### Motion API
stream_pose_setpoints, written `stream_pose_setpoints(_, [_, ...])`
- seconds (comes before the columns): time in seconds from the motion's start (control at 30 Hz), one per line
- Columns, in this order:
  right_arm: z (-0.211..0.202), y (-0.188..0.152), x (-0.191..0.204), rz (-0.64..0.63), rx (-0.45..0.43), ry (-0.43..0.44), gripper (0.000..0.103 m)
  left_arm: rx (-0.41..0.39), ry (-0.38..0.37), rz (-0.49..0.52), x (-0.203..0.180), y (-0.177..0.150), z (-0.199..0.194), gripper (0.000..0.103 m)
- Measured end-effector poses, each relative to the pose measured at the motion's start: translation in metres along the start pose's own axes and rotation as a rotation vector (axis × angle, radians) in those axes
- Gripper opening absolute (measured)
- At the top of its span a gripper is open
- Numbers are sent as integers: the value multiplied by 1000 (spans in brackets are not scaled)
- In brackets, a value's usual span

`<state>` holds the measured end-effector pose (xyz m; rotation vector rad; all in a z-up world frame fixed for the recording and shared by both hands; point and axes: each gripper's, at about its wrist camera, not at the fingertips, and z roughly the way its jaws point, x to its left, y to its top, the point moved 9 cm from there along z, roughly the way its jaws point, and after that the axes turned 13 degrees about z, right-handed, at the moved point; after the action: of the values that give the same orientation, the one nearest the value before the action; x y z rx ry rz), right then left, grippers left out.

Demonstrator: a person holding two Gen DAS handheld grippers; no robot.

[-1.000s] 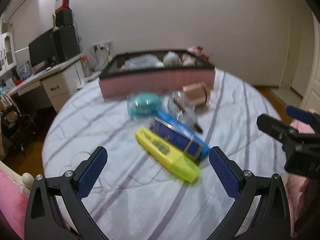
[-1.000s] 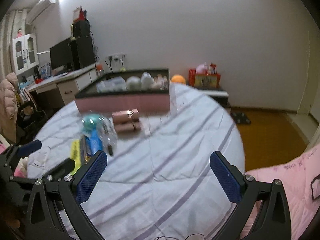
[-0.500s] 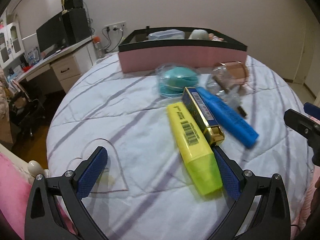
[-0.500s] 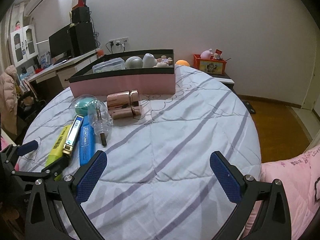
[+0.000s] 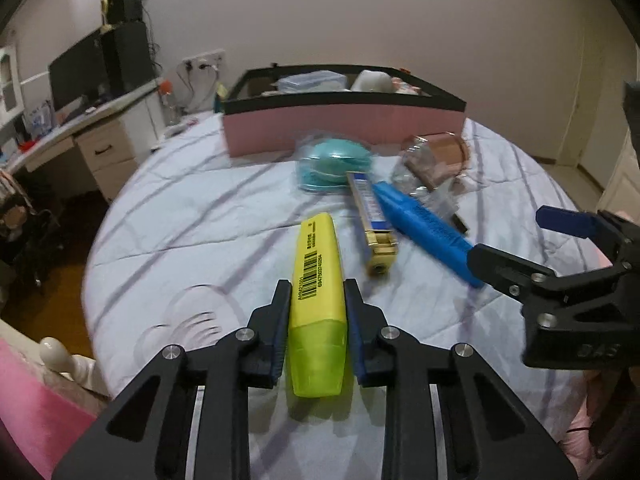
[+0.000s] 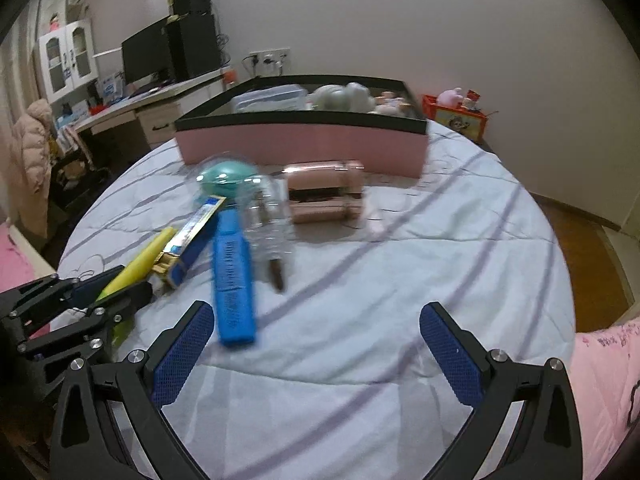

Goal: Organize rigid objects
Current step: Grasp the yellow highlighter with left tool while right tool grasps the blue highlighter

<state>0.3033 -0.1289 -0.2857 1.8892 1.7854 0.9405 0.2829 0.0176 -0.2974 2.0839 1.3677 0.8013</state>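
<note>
Yellow marker sits between the left gripper's blue pads, which are closing and seem to touch it. The right gripper is wide open over the bedsheet, holding nothing.

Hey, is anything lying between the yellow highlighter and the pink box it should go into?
Yes. The teal round case sits in front of the pink box, roughly on the line from the yellow highlighter. The left claw is closing on the highlighter, so lifting over it should clear.

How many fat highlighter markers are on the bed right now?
2. The yellow highlighter lies between the closing left gripper pads; the blue highlighter lies before the open right gripper. None hidden, apparently.
</note>
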Motion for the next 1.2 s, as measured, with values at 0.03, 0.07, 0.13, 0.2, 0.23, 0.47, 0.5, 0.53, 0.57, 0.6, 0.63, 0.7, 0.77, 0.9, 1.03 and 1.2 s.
stream_pose_setpoints(0.03, [3,0,5,-14,6,-9,103,9,2,0,3,-3,-1,26])
stream_pose_setpoints(0.07, [5,0,8,-21,10,-12,103,6,2,-7,6,-6,-3,26])
stream_pose_setpoints(0.13, [12,-1,19,-41,23,-11,99,9,3,-22,14,-9,-4,26])
stream_pose_setpoints(0.2, [17,-2,27,-60,34,-19,77,8,3,-32,19,-11,-4,26])
stream_pose_setpoints(0.23, [20,-3,30,-66,46,-19,63,11,0,-32,20,-12,-4,26])
stream_pose_setpoints(0.47, [21,-7,39,-91,69,9,36,16,-8,-33,20,-12,0,26])
stream_pose_setpoints(0.5, [19,-9,38,-87,68,3,36,18,-8,-32,20,-12,0,26])
stream_pose_setpoints(0.53, [16,-10,38,-82,68,3,36,17,-6,-32,21,-12,0,26])
stream_pose_setpoints(0.57, [14,-13,37,-73,78,8,35,18,-5,-33,21,-12,1,26])
stream_pose_setpoints(0.6, [9,-18,38,-68,92,23,35,19,-2,-32,21,-12,1,26])
stream_pose_setpoints(0.63, [7,-19,40,-67,93,31,35,19,4,-28,20,-12,2,26])
stream_pose_setpoints(0.7, [5,-21,45,-68,103,46,35,21,12,-24,20,-11,3,26])
stream_pose_setpoints(0.77, [11,-19,47,-75,105,30,35,19,14,-20,19,-11,4,26])
stream_pose_setpoints(0.9, [19,-13,51,-82,104,23,36,5,13,-13,18,-9,7,26])
stream_pose_setpoints(1.03, [21,-11,53,-92,90,19,35,-1,0,-36,20,-9,4,26])
stream_pose_setpoints(1.2, [8,-18,46,-45,89,64,35,-15,-32,-54,17,-8,-4,26])
